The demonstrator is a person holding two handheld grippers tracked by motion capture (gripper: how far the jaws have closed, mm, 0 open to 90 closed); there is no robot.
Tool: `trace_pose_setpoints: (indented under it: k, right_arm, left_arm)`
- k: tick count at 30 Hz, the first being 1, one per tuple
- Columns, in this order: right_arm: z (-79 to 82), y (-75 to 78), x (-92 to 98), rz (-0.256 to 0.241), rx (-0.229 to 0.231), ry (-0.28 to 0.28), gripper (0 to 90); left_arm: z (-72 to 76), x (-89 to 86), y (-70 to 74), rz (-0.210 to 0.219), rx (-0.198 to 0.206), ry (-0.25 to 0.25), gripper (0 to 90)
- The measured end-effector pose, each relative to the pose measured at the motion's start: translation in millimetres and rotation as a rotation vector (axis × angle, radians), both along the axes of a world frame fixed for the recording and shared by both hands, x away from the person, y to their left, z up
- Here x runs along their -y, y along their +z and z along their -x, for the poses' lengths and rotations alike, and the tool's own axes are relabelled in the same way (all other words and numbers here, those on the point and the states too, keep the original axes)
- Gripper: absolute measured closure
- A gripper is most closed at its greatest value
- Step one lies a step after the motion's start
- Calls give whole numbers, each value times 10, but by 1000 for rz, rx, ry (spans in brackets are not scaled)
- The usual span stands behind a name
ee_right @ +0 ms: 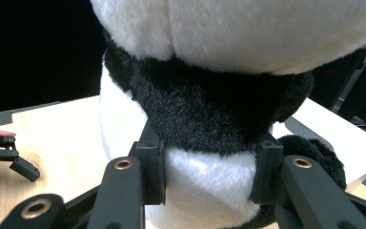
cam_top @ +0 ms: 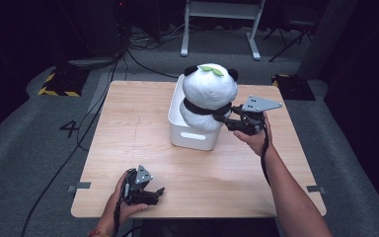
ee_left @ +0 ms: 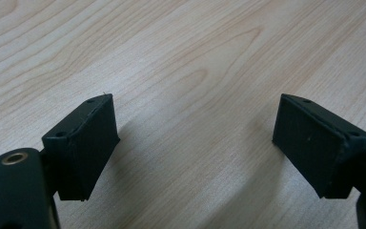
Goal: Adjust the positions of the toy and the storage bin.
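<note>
Black claw [cam_top: 229, 118] — grey triangular plate, trailing cable, brass pivot screws

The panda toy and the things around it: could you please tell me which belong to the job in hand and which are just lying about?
In the job:
- panda toy, gripped at its body by the right claw
- white bin, which the panda sits in

Lying about:
- left claw, open, resting idle at the table's near edge
- cables on the floor
</note>
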State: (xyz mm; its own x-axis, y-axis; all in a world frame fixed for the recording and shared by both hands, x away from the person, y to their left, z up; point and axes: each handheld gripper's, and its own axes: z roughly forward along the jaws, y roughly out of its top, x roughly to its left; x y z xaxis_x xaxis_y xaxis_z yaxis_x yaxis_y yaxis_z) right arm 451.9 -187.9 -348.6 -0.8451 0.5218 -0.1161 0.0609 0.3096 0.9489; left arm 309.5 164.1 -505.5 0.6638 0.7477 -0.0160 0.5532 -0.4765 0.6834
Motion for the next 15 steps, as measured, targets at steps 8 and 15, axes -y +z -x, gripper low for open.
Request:
trace_pose_setpoints:
  k: [8,15]
  right_arm:
    - [23,1,18,7,10,0,585]
    - [-15,13,-6,6,9,-16,583]
  left_arm:
    - [2,0,1,-1,0,2,153]
    - [2,2,-1,3,-4,0,153]
